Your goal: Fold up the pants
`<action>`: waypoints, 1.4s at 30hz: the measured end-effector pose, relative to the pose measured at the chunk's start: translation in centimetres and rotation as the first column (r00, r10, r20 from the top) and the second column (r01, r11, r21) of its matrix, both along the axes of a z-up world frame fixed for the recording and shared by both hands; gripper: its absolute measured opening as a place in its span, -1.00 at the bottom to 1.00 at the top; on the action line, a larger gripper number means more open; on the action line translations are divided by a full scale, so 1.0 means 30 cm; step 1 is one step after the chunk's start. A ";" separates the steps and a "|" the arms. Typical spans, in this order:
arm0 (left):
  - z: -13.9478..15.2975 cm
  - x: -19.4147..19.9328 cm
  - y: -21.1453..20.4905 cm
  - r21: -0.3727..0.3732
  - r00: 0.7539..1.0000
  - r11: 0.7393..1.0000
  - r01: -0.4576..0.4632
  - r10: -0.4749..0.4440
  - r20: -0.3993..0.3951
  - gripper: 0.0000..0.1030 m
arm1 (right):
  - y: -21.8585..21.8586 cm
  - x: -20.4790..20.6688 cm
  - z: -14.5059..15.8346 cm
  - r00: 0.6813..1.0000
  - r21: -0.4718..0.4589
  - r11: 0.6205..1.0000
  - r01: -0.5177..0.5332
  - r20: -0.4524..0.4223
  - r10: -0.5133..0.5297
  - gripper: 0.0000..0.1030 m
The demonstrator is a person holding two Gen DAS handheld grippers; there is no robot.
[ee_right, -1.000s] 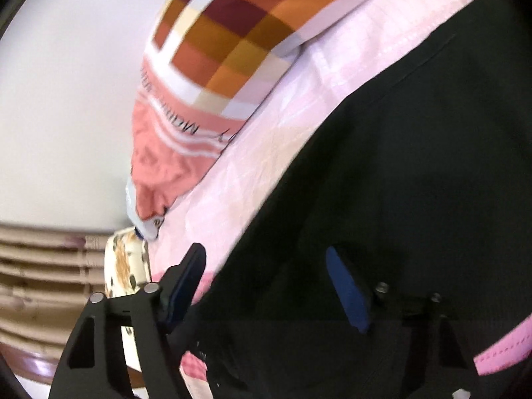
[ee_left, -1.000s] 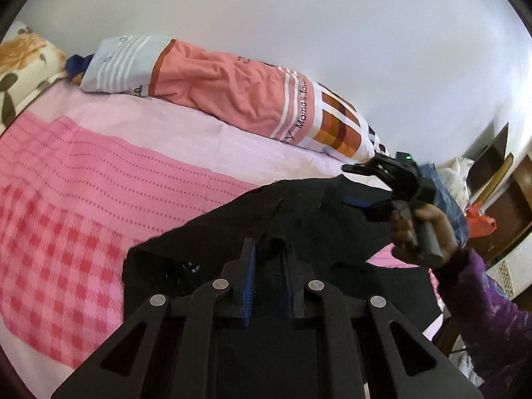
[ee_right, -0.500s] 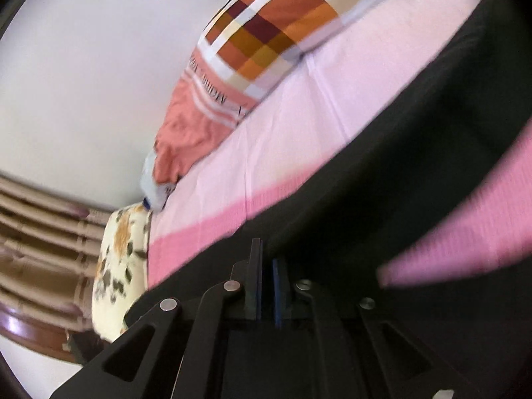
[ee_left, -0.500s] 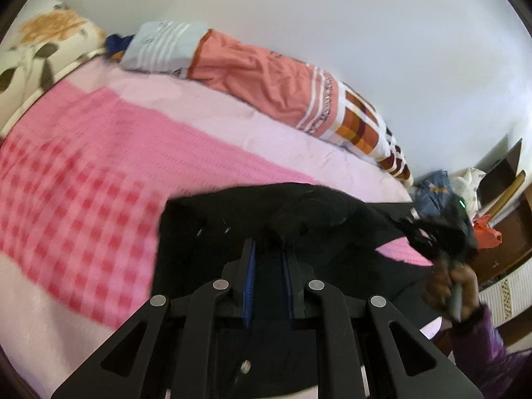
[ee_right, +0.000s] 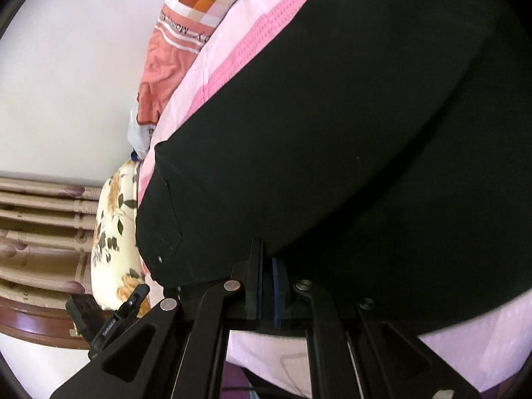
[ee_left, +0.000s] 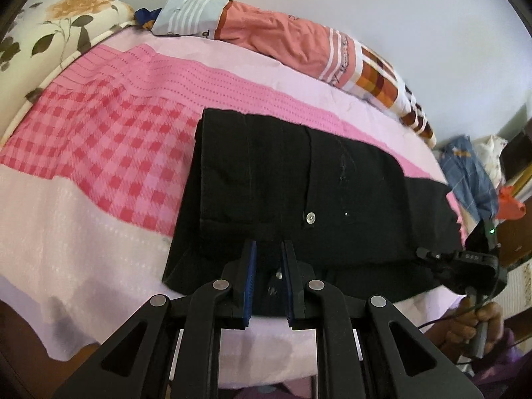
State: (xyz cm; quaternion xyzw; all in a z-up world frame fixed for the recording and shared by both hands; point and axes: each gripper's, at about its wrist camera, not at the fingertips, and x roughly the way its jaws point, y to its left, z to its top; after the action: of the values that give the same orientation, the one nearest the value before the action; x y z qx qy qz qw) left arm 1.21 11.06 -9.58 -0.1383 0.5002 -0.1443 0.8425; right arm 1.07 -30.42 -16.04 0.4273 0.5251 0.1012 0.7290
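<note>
The black pants point(ee_left: 299, 196) lie folded flat on the bed point(ee_left: 99, 153), filling the middle of the left wrist view, with the folded upper layer reaching from the centre toward the right and a silver button point(ee_left: 310, 217) showing just right of centre. The bed carries a pink checked and striped sheet, pale along its lower edge. The left hand-held gripper point(ee_left: 268, 266) sits at the lower centre of this view, at the near edge of the pants; its blue-padded fingers point(ee_left: 250, 276) stand apart with a clear gap between them, and no cloth is pinched in that gap. At the right edge of the same view the right hand-held gripper point(ee_left: 465, 266) rests at the right end of the pants, with the person's hand point(ee_left: 475, 326) wrapped around its handle below. In the right wrist view the pants point(ee_right: 349, 133) fill most of the frame as a large dark mass, and the right hand-held gripper point(ee_right: 266, 286) is at the lower centre with its fingers drawn almost together, only a thin slit left, the black fabric lying right at their tips; whether cloth is actually clamped there I cannot tell. A long orange and checked bolster point(ee_left: 299, 43) runs along the upper part of the left view beside the wall, a floral pillow point(ee_left: 50, 33) sits in the upper left, and a blue plaid cloth point(ee_left: 468, 173) lies at the right.
</note>
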 end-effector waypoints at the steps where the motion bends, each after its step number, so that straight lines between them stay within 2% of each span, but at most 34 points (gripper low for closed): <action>1: -0.003 -0.008 -0.002 0.000 1.000 1.000 0.002 -0.002 -0.002 -0.71 | 0.005 -0.016 -0.006 1.000 -0.002 1.000 -0.005 -0.003 0.005 -0.89; 3: -0.012 -0.021 -0.004 0.003 1.000 1.000 0.002 -0.002 -0.003 -0.71 | 0.019 -0.037 -0.025 1.000 -0.002 1.000 -0.017 -0.013 0.017 -0.88; 6: -0.051 -0.024 -0.004 0.061 1.000 0.998 -0.006 0.007 -0.024 -0.71 | 0.036 -0.061 -0.082 0.999 0.011 0.999 -0.031 -0.036 0.031 -0.93; 9: -0.040 -0.044 0.011 0.077 0.999 0.996 -0.043 0.045 -0.019 -0.71 | 0.031 -0.065 -0.074 0.999 0.016 0.999 -0.039 -0.001 0.039 -0.89; 11: 0.018 -0.070 -0.006 0.090 0.998 0.995 -0.052 0.049 0.034 -0.68 | 0.009 -0.068 -0.082 1.000 0.105 0.994 -0.011 0.015 0.009 -0.80; 13: 0.073 -0.085 -0.041 0.069 0.996 0.997 -0.037 0.032 0.077 -0.64 | -0.035 -0.076 -0.098 0.998 0.211 0.977 0.046 0.030 -0.053 -0.71; 14: 0.103 -0.089 -0.072 0.052 0.995 0.998 -0.022 0.016 0.102 -0.61 | -0.058 -0.080 -0.099 0.996 0.228 0.971 0.069 0.039 -0.080 -0.63; 16: 0.134 -0.076 -0.146 0.017 0.992 1.000 0.020 -0.022 0.122 -0.34 | -0.129 -0.088 -0.083 0.986 0.230 0.966 0.121 0.082 -0.143 -0.50; 17: 0.138 -0.063 -0.208 -0.003 0.990 0.998 0.061 -0.060 0.129 -0.07 | -0.170 -0.090 -0.074 0.980 0.225 0.964 0.144 0.104 -0.171 -0.41; 18: 0.137 -0.053 -0.249 -0.006 0.988 0.996 0.083 -0.082 0.133 0.07 | -0.229 -0.094 -0.063 0.969 0.207 0.962 0.179 0.135 -0.209 -0.36; 20: 0.105 -0.026 -0.354 0.000 0.982 0.990 0.144 -0.143 0.124 0.07 | -0.325 -0.100 -0.059 0.951 0.176 0.956 0.236 0.160 -0.264 -0.25; 23: 0.032 0.010 -0.487 0.001 0.973 0.975 0.223 -0.222 0.062 0.07 | -0.506 -0.111 -0.079 0.907 0.187 0.915 0.357 0.163 -0.388 -0.27; 25: -0.013 0.026 -0.543 -0.006 0.967 0.968 0.252 -0.252 0.030 0.07 | -0.623 -0.104 -0.083 0.875 0.230 0.883 0.409 0.175 -0.451 -0.27; 28: -0.058 0.037 -0.576 0.006 0.967 0.967 0.253 -0.253 -0.014 0.07 | -0.760 -0.079 -0.066 0.834 0.222 0.854 0.470 0.205 -0.512 -0.20; 30: -0.088 0.048 -0.575 0.005 0.969 0.970 0.241 -0.241 -0.047 0.07 | -0.844 -0.048 -0.068 0.810 0.259 0.831 0.492 0.215 -0.546 -0.18; 33: -0.125 0.043 -0.555 -0.021 0.974 0.978 0.209 -0.210 -0.084 0.07 | -0.922 -0.009 -0.085 0.782 0.364 0.788 0.496 0.207 -0.588 -0.17; 35: -0.125 0.043 -0.546 -0.038 0.976 0.981 0.192 -0.195 -0.093 0.07 | -0.961 0.003 -0.060 0.749 0.410 0.766 0.495 0.246 -0.616 -0.17; 37: -0.124 0.040 -0.549 -0.022 0.977 0.981 0.193 -0.194 -0.093 0.07 | -0.987 -0.007 -0.022 0.718 0.420 0.763 0.491 0.302 -0.627 -0.14; 39: -0.124 0.040 -0.558 0.002 0.975 0.980 0.201 -0.200 -0.095 0.07 | -1.006 -0.036 0.004 0.680 0.427 0.752 0.502 0.343 -0.648 0.02; 40: -0.123 0.045 -0.567 0.010 0.975 0.979 0.205 -0.203 -0.096 0.07 | -1.004 -0.044 0.007 0.671 0.431 0.746 0.508 0.346 -0.656 0.14; 42: -0.124 0.047 -0.578 0.026 0.973 0.977 0.210 -0.207 -0.097 0.07 | -0.999 -0.052 -0.002 0.671 0.421 0.744 0.519 0.338 -0.659 0.16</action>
State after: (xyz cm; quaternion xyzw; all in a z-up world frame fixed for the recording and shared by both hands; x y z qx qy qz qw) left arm 2.61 -6.29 -13.31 -0.0761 0.5537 -0.2162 0.8006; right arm -0.48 -60.39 -16.09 0.6392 0.1444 0.0329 0.7546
